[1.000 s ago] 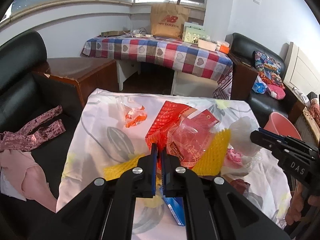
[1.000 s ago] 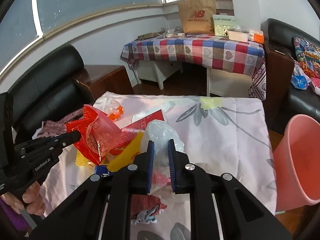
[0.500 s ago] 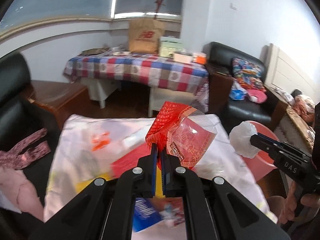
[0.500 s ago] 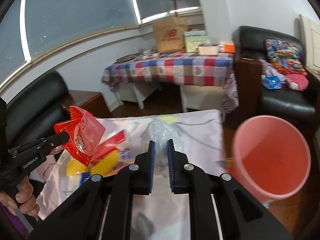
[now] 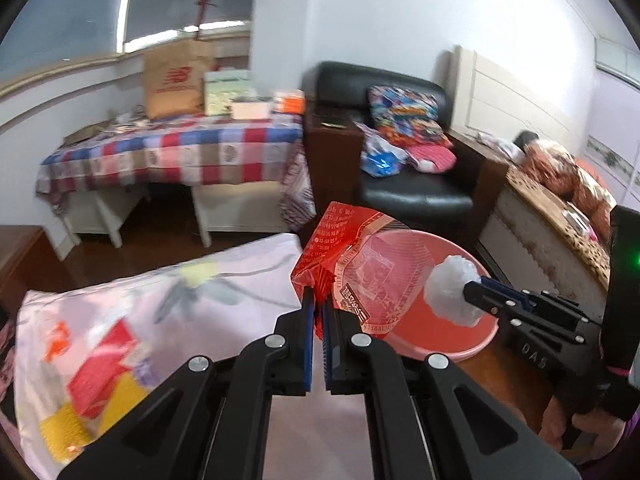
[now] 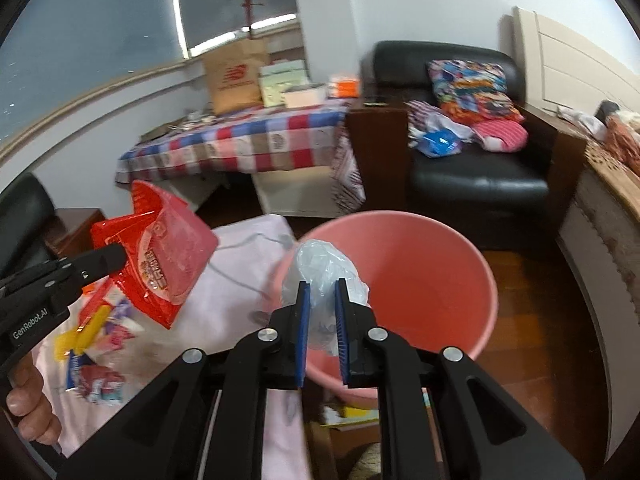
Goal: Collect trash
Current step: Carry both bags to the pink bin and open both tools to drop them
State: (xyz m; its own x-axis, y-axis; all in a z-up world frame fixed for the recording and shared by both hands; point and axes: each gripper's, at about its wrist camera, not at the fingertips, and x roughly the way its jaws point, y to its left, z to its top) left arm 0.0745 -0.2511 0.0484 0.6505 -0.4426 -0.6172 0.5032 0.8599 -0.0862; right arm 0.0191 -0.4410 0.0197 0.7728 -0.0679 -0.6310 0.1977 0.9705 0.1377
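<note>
We see the left gripper (image 5: pixel 316 304) with fingers clenched on a red wrapper (image 5: pixel 352 264), held in the air beside the worktop (image 5: pixel 160 292) edge, near the pink bin (image 6: pixel 420 272). The right gripper (image 6: pixel 322 292) grasps a crumpled clear bag (image 6: pixel 320 268) between its fingers, at the bin's rim. We see no trash on the visible part of the bin's inside wall. Loose wrappers (image 6: pixel 96 336) lie on the worktop.

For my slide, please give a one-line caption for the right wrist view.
Right gripper holds a crumpled clear plastic bag over the pink bin; left gripper carries a red snack wrapper.
</note>
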